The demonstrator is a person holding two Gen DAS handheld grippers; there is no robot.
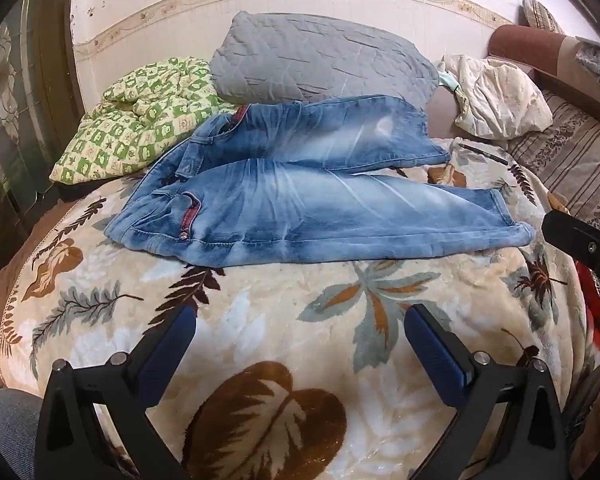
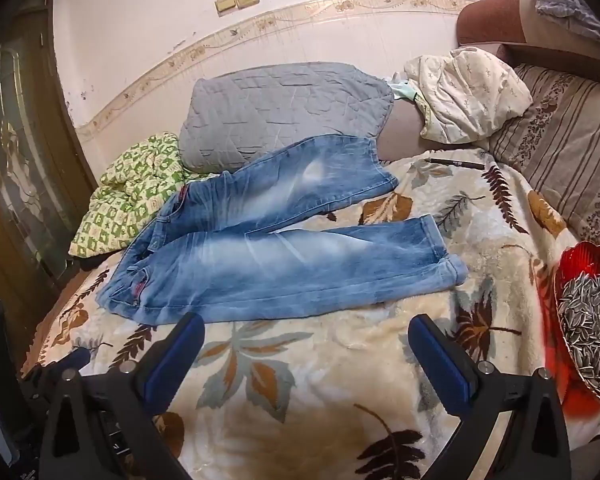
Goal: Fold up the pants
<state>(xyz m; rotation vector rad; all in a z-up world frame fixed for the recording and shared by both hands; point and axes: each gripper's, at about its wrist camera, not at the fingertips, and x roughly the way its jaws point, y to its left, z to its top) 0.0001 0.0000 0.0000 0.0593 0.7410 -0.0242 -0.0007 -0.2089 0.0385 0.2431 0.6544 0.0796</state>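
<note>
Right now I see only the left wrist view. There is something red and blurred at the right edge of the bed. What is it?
Observer: It is a red bowl, filled with sunflower seeds.
Operator: Does it touch the jeans?
Observer: No. In the right wrist view it stands to the right of the jeans, apart from the hem of the near leg, with bare blanket between them.
Operator: And the right gripper? I see only a black piece of it.
Observer: The right gripper is wide open, with nothing between its fingers. It points at the near edge of the jeans.
</note>
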